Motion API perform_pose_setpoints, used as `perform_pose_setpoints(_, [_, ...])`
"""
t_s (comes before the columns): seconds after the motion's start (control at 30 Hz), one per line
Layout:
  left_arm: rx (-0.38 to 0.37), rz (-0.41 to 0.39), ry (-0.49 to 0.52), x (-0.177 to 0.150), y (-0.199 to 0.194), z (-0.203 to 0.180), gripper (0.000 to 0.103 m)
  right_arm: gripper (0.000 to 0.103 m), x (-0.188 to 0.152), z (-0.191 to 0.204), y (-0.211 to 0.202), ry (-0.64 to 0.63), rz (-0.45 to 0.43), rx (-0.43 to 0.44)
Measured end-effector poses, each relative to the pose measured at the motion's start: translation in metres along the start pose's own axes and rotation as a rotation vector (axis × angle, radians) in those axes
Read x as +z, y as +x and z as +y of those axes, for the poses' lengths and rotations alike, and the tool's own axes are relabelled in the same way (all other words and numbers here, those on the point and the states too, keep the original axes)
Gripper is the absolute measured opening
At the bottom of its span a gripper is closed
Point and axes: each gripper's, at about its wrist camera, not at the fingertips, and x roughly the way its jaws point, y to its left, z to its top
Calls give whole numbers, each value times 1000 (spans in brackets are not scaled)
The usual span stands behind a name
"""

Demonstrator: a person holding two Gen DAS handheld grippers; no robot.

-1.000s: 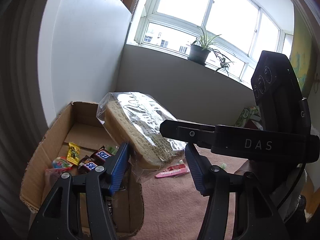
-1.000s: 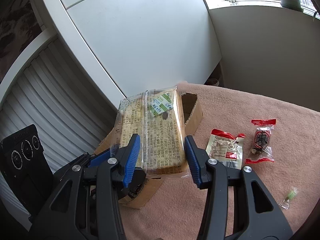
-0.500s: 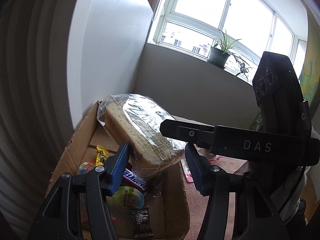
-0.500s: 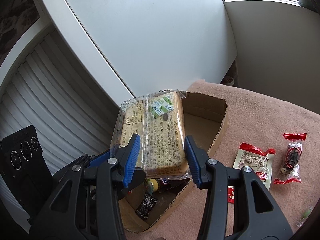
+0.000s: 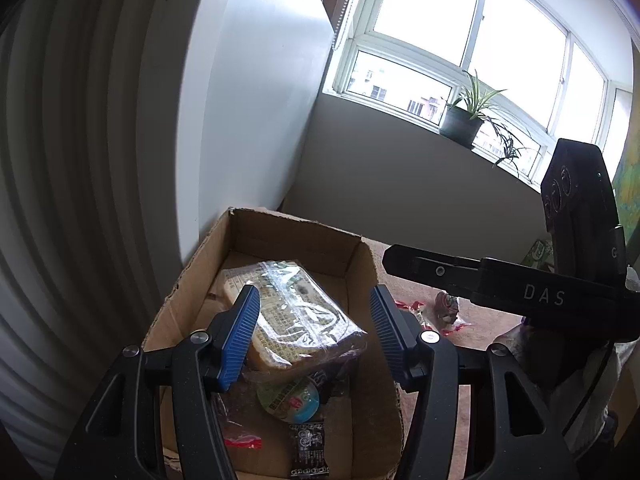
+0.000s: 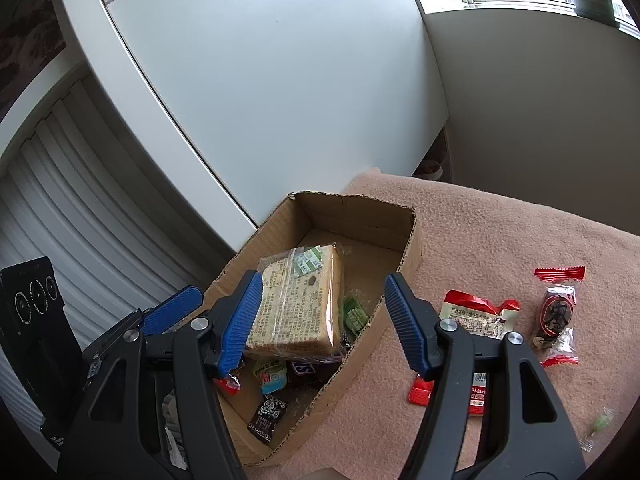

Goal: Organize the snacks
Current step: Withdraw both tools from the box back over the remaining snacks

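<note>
**Bread dropped into the box**

Released just now: right claw (image 6: 324,320), jaws having just been opening, now spread wide with nothing gripped. Bread packet (image 6: 300,312), a second ago held up between both claws above the box rim, now lying below and ahead of the right claw inside the cardboard box (image 6: 408,240), resting tilted on the small snacks already in there. Blue pads clear of the wrapper on both sides. Left claw (image 5: 316,336) likewise open at a middling width, holding nothing, poised just above the near end of the same packet (image 5: 288,320), with a round green-lidded cup (image 5: 290,398) and a dark sachet (image 5: 308,448) beneath it.

Judged from this: bread stowed, that step finished. Not yet boxed, out on the pink-covered surface (image 6: 500,220) to the right of the right claw: a red-and-white packet (image 6: 476,316) just beside the right finger, a clear red-ended candy wrapper (image 6: 558,312) further right, and a small green sweet (image 6: 600,424) near the edge. Probably next: right claw across to the red-and-white packet, nearest to hand. Some risk of the tilted bread crushing the softer items underneath.
</note>
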Motion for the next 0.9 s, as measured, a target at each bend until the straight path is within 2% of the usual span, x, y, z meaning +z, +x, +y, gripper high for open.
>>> perform_pose_setpoints(0.17, [-20,-3,20,-1,-3,-11,56,67,-5,-19,-25,14,-19,-40])
perform_pose_setpoints(0.53, [-70,6,59,-3,0,-48,56,69,-22,-92,-75,135,-68,-164])
perform_pose_setpoints(0.67, [-87,16,82,-5,3,-66,56,69,-31,-117,-91,181,-63,-195])
perform_pose_setpoints(0.9, [-111,38,119,-8,13,-96,56,69,-49,-144,-117,189,-52,-273])
